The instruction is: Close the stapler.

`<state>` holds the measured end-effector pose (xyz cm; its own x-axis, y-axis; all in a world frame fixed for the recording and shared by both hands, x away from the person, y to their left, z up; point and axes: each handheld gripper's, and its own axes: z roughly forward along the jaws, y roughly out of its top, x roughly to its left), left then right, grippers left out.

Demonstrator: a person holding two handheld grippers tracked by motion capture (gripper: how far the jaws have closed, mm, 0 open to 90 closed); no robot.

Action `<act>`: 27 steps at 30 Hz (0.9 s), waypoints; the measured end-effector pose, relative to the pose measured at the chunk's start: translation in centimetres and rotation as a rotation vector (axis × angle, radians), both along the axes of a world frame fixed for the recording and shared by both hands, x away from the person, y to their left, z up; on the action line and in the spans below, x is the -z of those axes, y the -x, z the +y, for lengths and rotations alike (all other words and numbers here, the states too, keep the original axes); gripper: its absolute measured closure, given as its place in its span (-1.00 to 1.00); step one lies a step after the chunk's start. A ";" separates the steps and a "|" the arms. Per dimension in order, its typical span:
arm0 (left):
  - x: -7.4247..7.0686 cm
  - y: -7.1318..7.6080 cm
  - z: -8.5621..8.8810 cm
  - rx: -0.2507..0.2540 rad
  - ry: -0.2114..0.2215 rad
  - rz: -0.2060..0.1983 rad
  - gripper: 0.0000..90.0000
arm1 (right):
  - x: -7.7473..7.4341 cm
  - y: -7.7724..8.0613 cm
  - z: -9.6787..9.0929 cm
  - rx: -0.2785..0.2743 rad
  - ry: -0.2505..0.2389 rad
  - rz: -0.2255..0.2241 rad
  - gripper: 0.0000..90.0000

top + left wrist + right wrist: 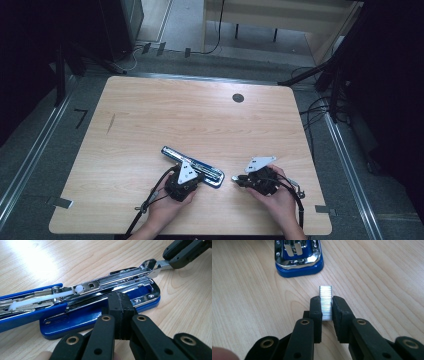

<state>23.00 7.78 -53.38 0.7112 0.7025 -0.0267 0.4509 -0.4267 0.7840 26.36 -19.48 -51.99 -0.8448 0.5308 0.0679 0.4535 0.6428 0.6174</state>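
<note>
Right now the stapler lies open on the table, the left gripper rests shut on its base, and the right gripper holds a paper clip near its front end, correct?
Not quite: the right gripper holds a strip of staples, not a paper clip, as the right gripper view shows. The rest stands: the blue stapler lies open and the left gripper rests shut on its base.

A blue stapler (193, 166) lies opened flat on the wooden bench (165, 115); the left claw (186, 179) sits at its 6 o'clock edge, the right claw (237, 179) just off its 3 o'clock end.
</note>
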 end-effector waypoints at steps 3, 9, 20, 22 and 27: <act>0.0 0.0 0.0 0.001 0.001 0.001 1.00 | -0.3 0.0 0.1 -0.004 -0.006 -0.004 0.78; 0.0 0.0 0.0 -0.001 0.002 0.001 1.00 | -1.0 0.0 0.1 -0.009 -0.018 -0.010 0.78; 0.0 0.0 0.0 0.002 -0.001 -0.002 1.00 | -2.1 0.2 0.8 -0.016 -0.028 -0.010 0.78; 0.0 0.0 0.0 0.002 0.001 -0.001 1.00 | -2.3 0.2 0.8 -0.012 -0.034 -0.009 0.78; 0.0 0.0 0.0 0.002 0.000 -0.002 1.00 | -2.7 0.1 0.7 -0.003 -0.045 -0.005 0.78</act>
